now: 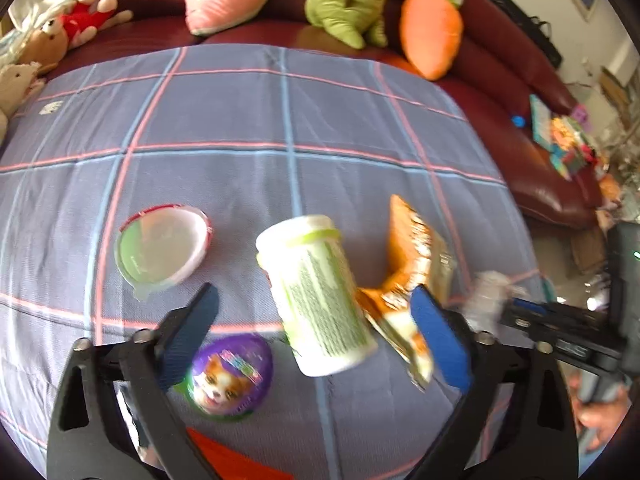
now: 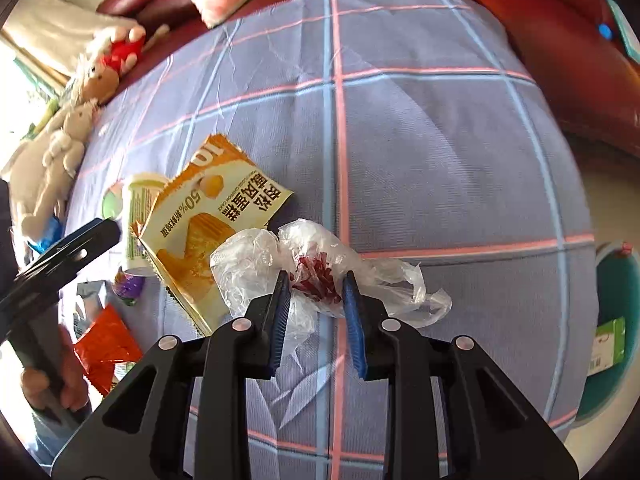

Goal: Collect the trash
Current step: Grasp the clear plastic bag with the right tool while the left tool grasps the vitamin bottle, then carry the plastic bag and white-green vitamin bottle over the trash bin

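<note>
A white-and-green cup (image 1: pixel 320 296) lies on its side on the checked cloth (image 1: pixel 240 120), between the fingers of my left gripper (image 1: pixel 316 300). That gripper is open and its pads do not press the cup. An orange snack wrapper (image 1: pixel 412 248) lies against its right finger. My right gripper (image 2: pixel 316 284) is shut on a crumpled clear plastic bag (image 2: pixel 320 264) with a red print. The orange wrapper (image 2: pixel 216 220) and the cup (image 2: pixel 138 216) lie just left of the bag.
A shallow white tub (image 1: pixel 164 244), a purple cat-print lid (image 1: pixel 228 376) and a red wrapper (image 2: pixel 106 344) also lie on the cloth. A teal bin (image 2: pixel 616 312) stands off the right edge. Plush toys (image 1: pixel 432 32) line the dark red sofa (image 1: pixel 520 80) behind.
</note>
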